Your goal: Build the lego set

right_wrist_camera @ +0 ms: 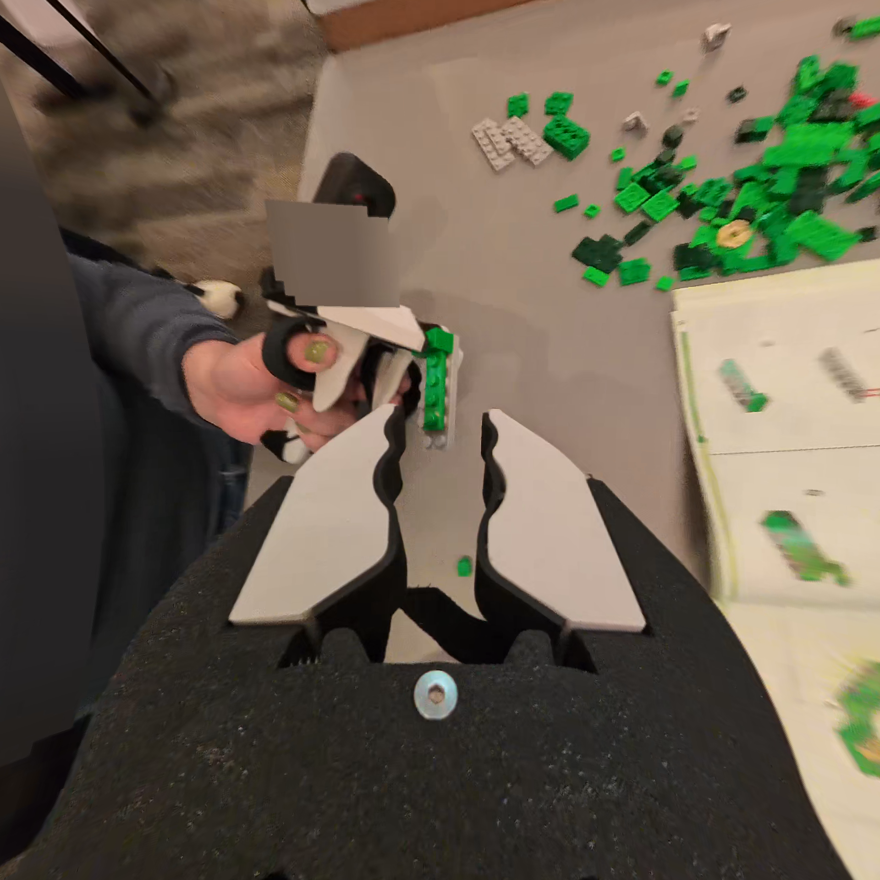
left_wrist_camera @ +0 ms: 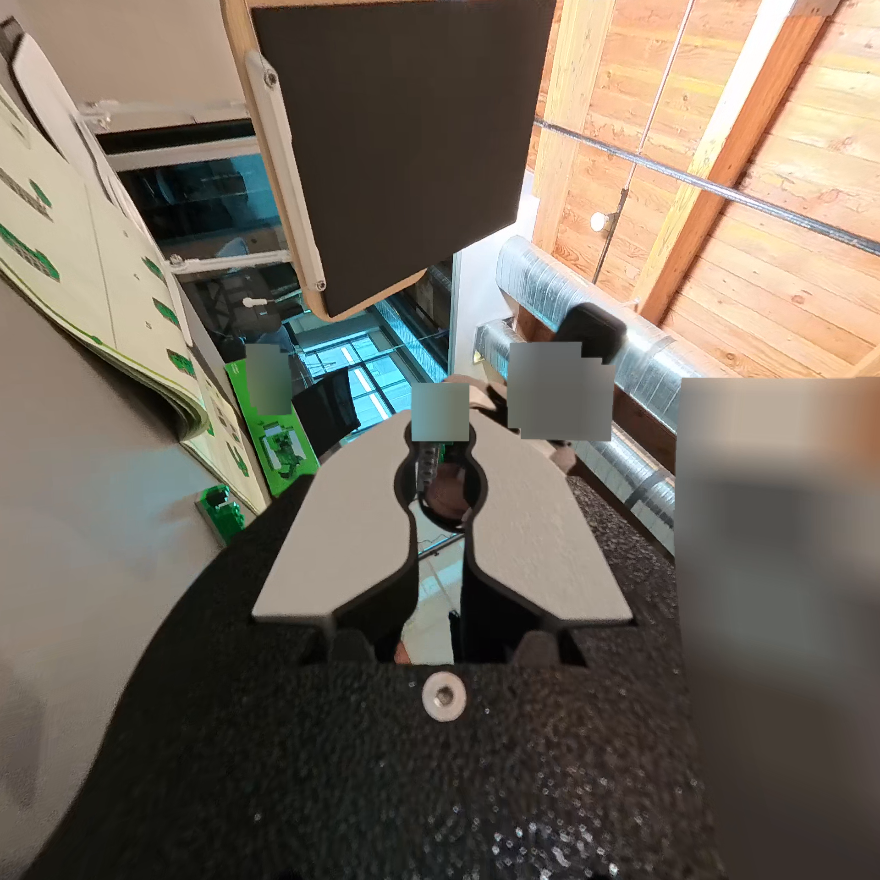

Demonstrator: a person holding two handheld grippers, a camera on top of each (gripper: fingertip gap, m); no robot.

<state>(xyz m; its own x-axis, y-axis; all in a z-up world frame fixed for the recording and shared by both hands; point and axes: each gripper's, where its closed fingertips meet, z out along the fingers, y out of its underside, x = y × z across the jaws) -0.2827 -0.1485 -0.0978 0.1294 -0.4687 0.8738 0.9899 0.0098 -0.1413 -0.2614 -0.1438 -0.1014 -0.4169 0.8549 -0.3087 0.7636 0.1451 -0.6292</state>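
Observation:
My left gripper (left_wrist_camera: pixel 440 431) points up toward the ceiling with its jaws nearly together on a grey studded plate (left_wrist_camera: pixel 427 464); a mosaic patch hides the tips. In the right wrist view a hand holds this left gripper (right_wrist_camera: pixel 409 355), which is shut on the grey plate with a row of green bricks on it (right_wrist_camera: pixel 435 385), held above the grey table (right_wrist_camera: pixel 524 285). My right gripper (right_wrist_camera: pixel 443 419) is open and empty, its tips just short of the plate's lower end. A small green piece (right_wrist_camera: pixel 464 566) lies on the table between my right fingers.
A pile of loose green bricks (right_wrist_camera: pixel 785 181) and two grey plates (right_wrist_camera: pixel 512 140) lie at the far right of the table. An open instruction booklet (right_wrist_camera: pixel 781 428) lies at the right; it also shows in the left wrist view (left_wrist_camera: pixel 95 266). A dark panel (left_wrist_camera: pixel 395 143) hangs overhead. The tips of both grippers are at nearly the same place.

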